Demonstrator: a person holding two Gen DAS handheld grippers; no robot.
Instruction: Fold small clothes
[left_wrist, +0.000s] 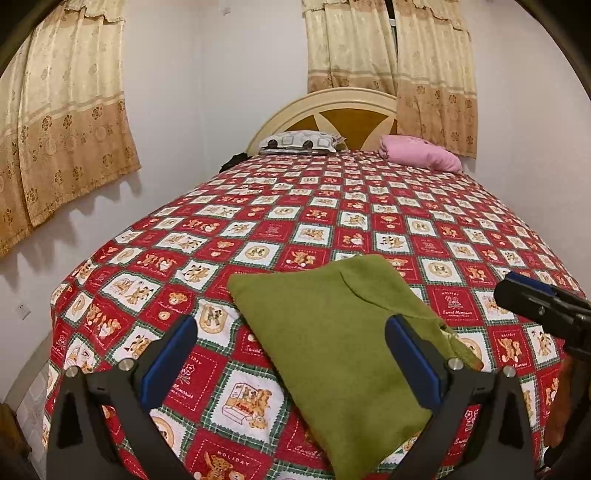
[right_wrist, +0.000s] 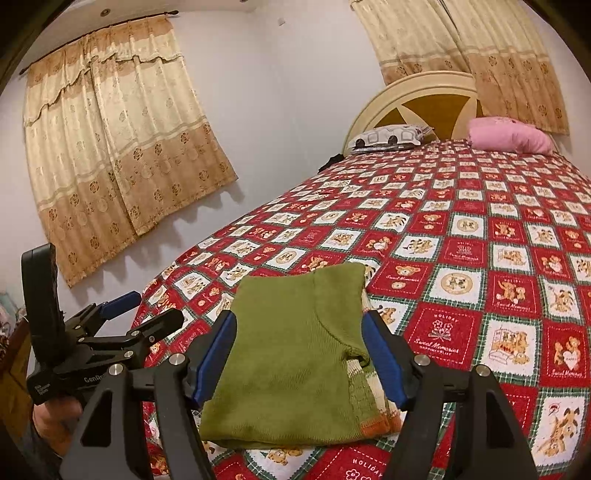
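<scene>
Both claws, left gripper (left_wrist: 291, 354) and right gripper (right_wrist: 299, 354), hang released above the folded green garment (right_wrist: 291, 354) (far layers hidden).

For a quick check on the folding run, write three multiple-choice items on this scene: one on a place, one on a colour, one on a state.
1. Where does the green garment lie?
A. on the near end of the bed
B. on the pink pillow
C. against the headboard

2. What colour is the pillow at the far right of the bed?
A. blue
B. pink
C. black

3. How is the green garment?
A. hanging from a hand-held gripper
B. spread out full length
C. folded flat, gripped by nothing

Answers:
1 A, it rests on the quilt close to both cameras.
2 B, it shows pink beside the headboard.
3 C, layered edges show, and the left hand-held gripper and right hand-held gripper stand open.
</scene>
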